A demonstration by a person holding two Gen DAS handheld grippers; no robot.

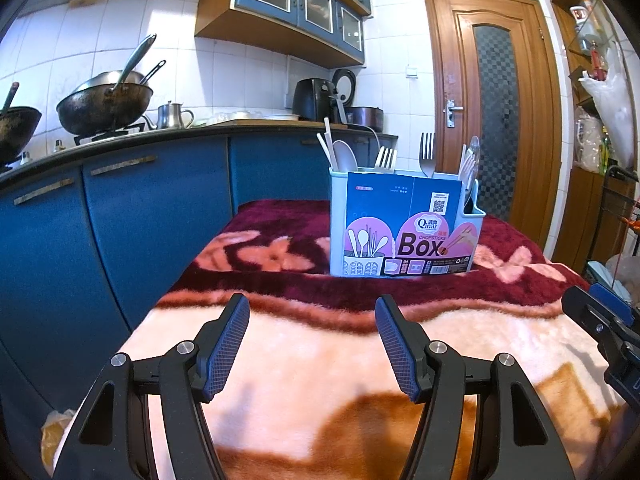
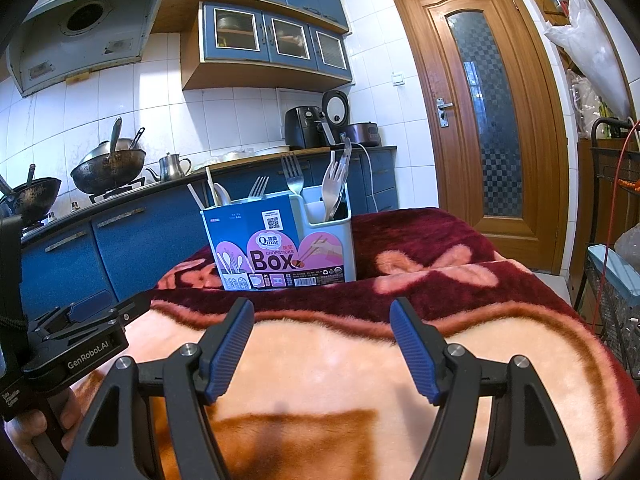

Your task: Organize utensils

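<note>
blanket-covered counter [image 1: 320,344] in a kitchen; utensil box [image 1: 404,224] already filled, both tongs [image 1: 312,344] [image 2: 322,346] wide and empty; sorting looks finished.

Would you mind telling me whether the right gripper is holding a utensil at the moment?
No, the right gripper is open and empty above the blanket, and the forks stand in the utensil box.
</note>
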